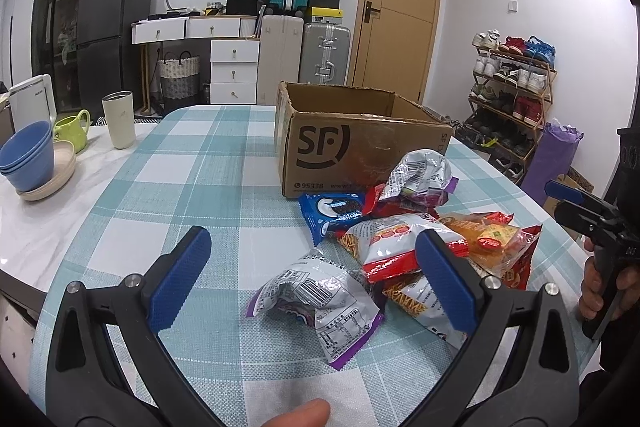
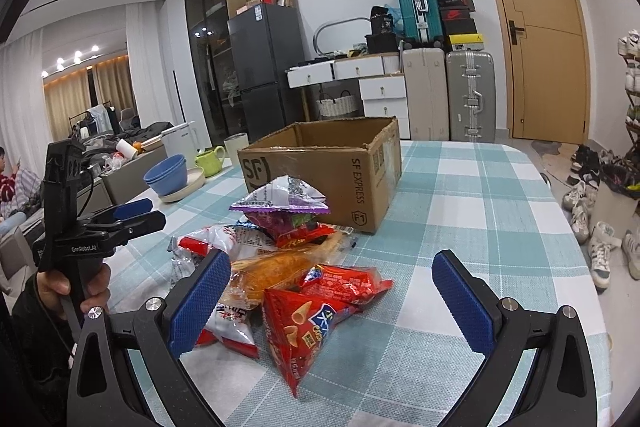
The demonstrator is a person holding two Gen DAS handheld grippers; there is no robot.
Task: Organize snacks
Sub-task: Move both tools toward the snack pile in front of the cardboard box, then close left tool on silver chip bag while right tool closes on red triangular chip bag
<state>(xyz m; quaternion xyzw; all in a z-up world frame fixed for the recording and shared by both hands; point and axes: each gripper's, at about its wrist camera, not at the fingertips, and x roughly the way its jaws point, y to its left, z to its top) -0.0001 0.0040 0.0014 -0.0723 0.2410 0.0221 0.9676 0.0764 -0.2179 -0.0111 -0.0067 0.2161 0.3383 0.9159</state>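
The surface (image 1: 192, 163) wears a teal-and-white checked cloth, with bare white marble showing at its left edge. On the cloth stands an open cardboard box (image 1: 352, 147), and just in front of it lies a heap of snack packets (image 1: 400, 247). On the marble part sit stacked blue bowls (image 1: 28, 155) on a cream plate (image 1: 60, 167), a green mug (image 1: 74, 133) and a cream tumbler (image 1: 119, 119).

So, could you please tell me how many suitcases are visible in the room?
3: a teal hard-shell suitcase standing on top, a cream suitcase and a ribbed silver suitcase side by side on the floor. Others may be hidden.
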